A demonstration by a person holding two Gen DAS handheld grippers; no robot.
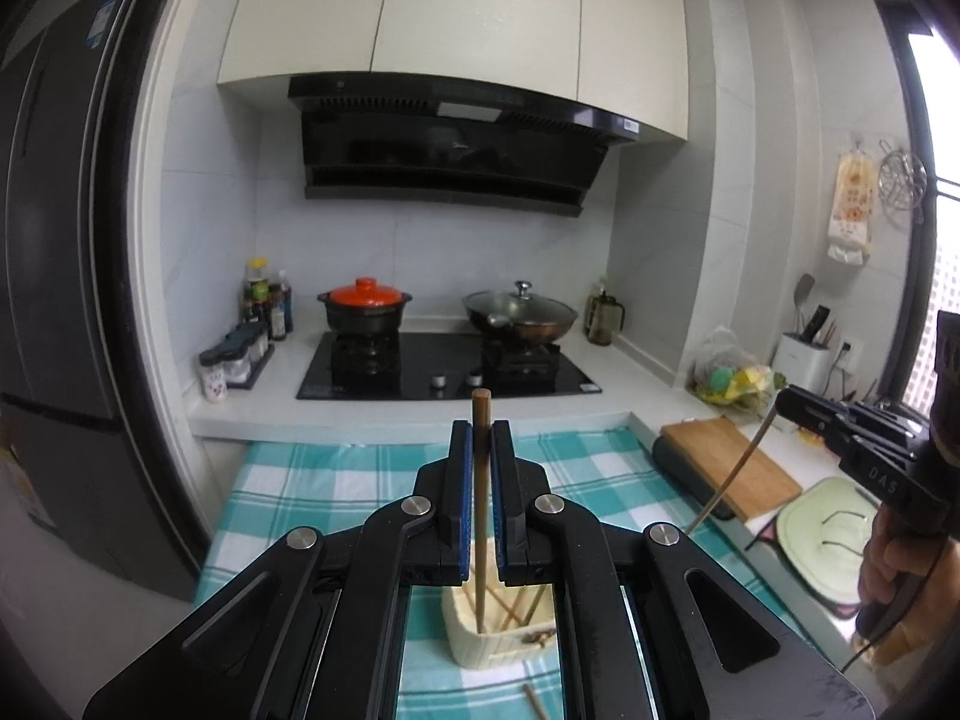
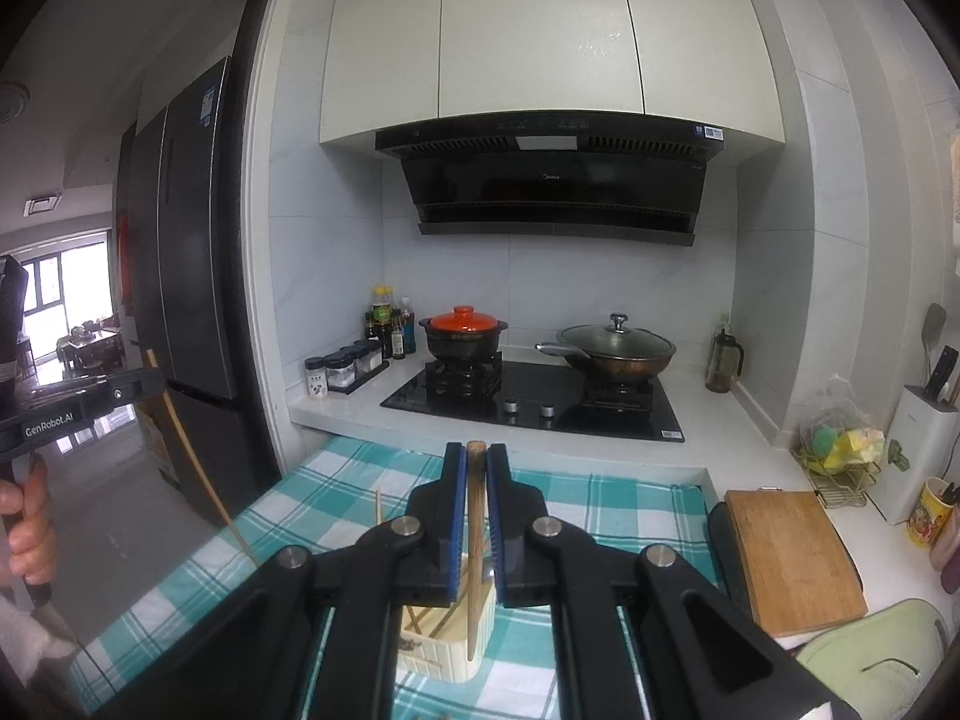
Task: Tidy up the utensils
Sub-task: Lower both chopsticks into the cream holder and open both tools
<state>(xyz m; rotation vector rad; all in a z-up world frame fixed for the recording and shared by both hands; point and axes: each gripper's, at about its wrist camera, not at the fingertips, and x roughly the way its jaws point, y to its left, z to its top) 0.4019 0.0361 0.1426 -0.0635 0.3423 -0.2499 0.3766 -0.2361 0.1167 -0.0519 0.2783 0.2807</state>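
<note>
My left gripper is shut on a brown chopstick held upright, its lower end inside a cream ribbed holder on the teal checked cloth. The holder has several chopsticks in it. My right gripper is shut on another brown chopstick, its lower end over the front wall of the holder. Each gripper shows in the other's view, the right gripper at the right with its chopstick, the left gripper at the left with its chopstick.
A loose chopstick lies on the cloth in front of the holder. A wooden cutting board and a green mat lie to the right. Behind are a black hob with a red-lidded pot and a wok. A fridge stands at the left.
</note>
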